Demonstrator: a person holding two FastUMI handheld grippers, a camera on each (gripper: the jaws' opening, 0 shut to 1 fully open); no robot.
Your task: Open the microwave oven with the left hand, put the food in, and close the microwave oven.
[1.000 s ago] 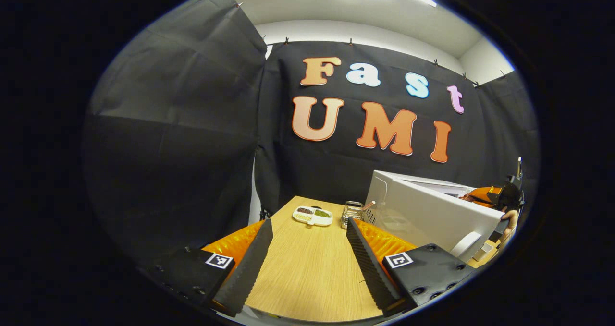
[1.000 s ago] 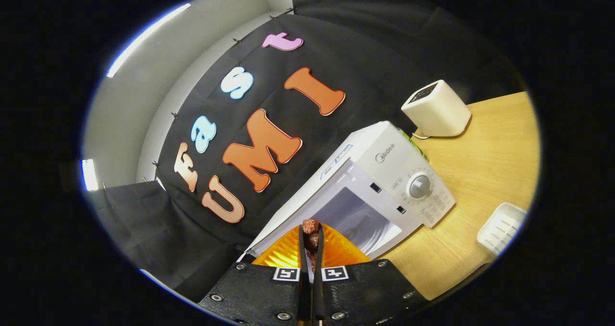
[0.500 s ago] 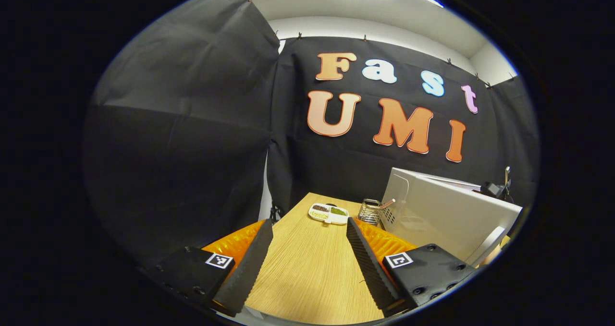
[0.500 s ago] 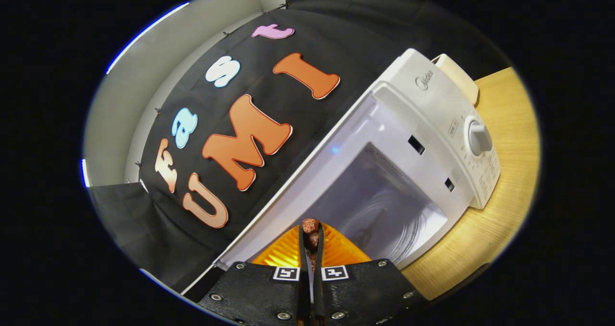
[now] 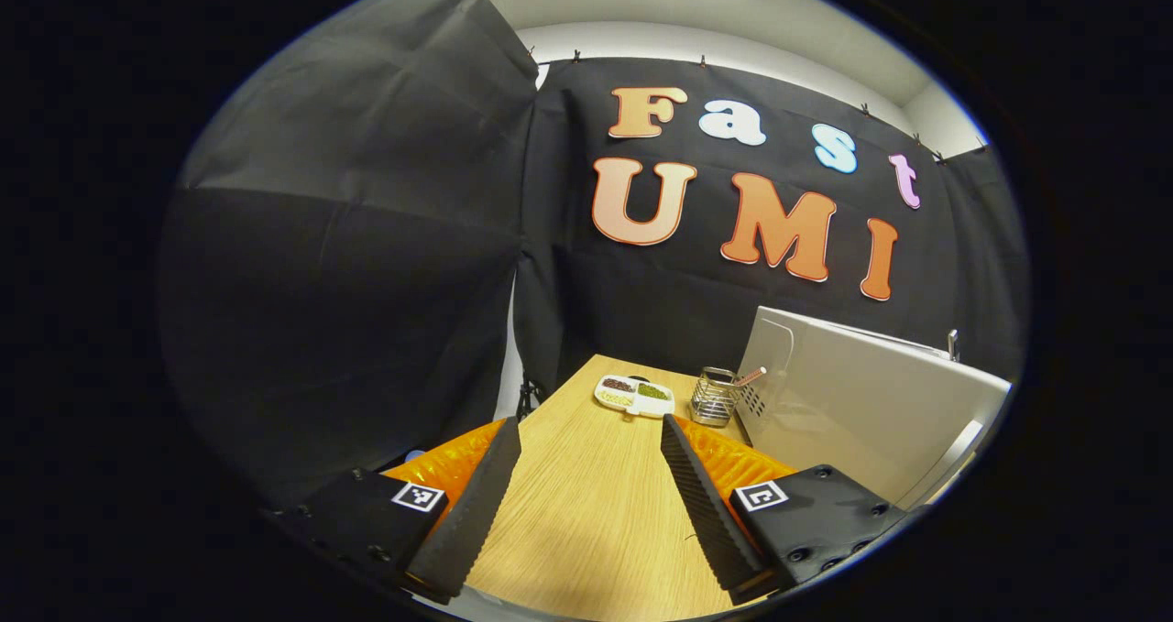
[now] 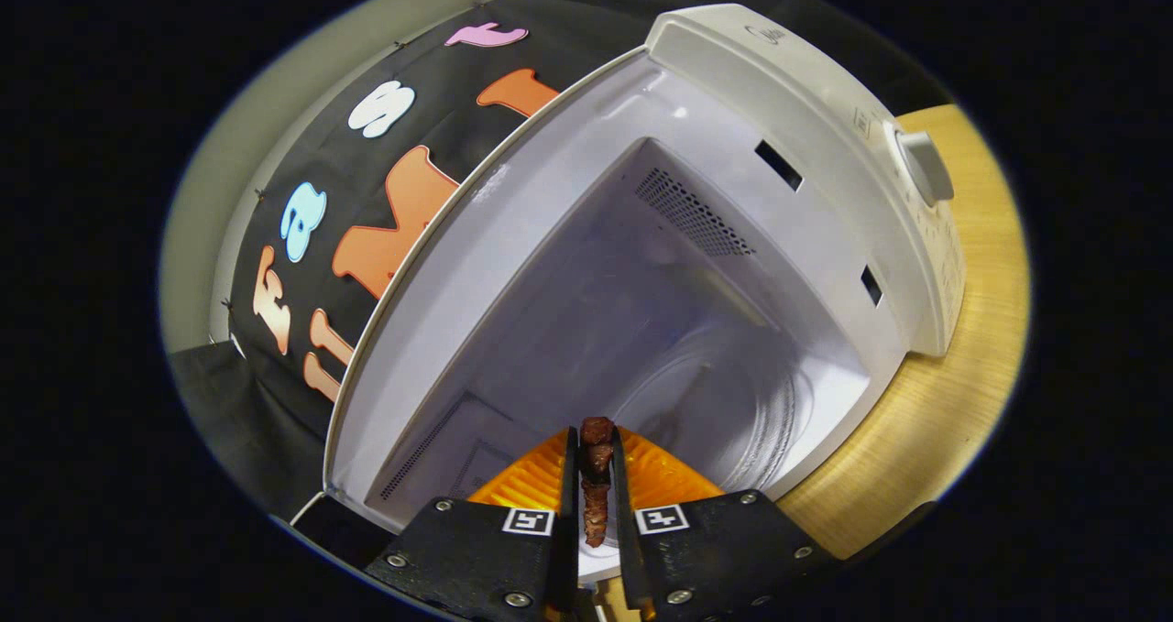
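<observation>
Inside, one microwave [image 6: 788, 146] — right tool [image 6: 594, 475] pinches one skewer [image 6: 596, 480].

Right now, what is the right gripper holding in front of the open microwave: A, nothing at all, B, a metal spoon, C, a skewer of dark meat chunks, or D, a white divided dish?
C: in the right gripper view, the right gripper has both fingers pressed on a skewer of dark meat chunks, pointed into the open microwave above its glass turntable.
</observation>
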